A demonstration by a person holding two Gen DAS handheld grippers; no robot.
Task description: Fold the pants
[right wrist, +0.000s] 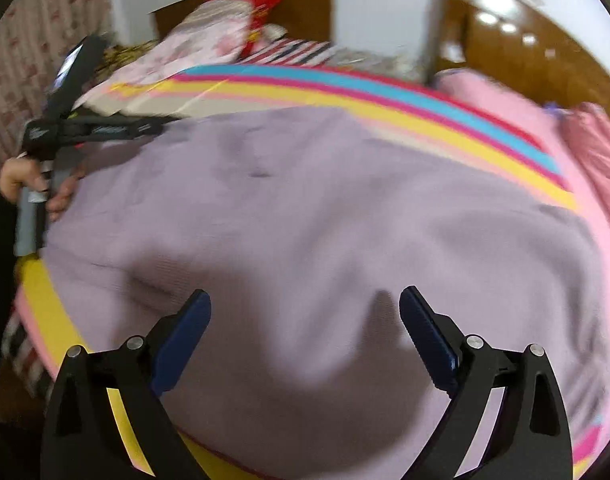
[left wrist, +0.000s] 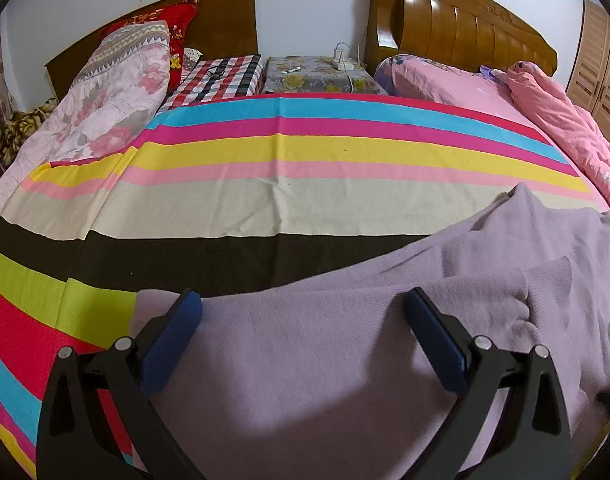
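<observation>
While the lilac pants (left wrist: 345, 360) lie spread on the striped blanket (left wrist: 265, 200), the left gripper (left wrist: 301, 308) hovers at their left end, its 2 fingers wide apart and empty; the right gripper (right wrist: 305, 304), probably above their middle, gapes equally

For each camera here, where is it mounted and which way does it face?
Left wrist: on the left tool, open over the lilac knit pants, facing the wooden headboards.
Right wrist: on the right tool, open above the pants; the person's left hand shows.
Both share the pants and striped sheet.
</observation>
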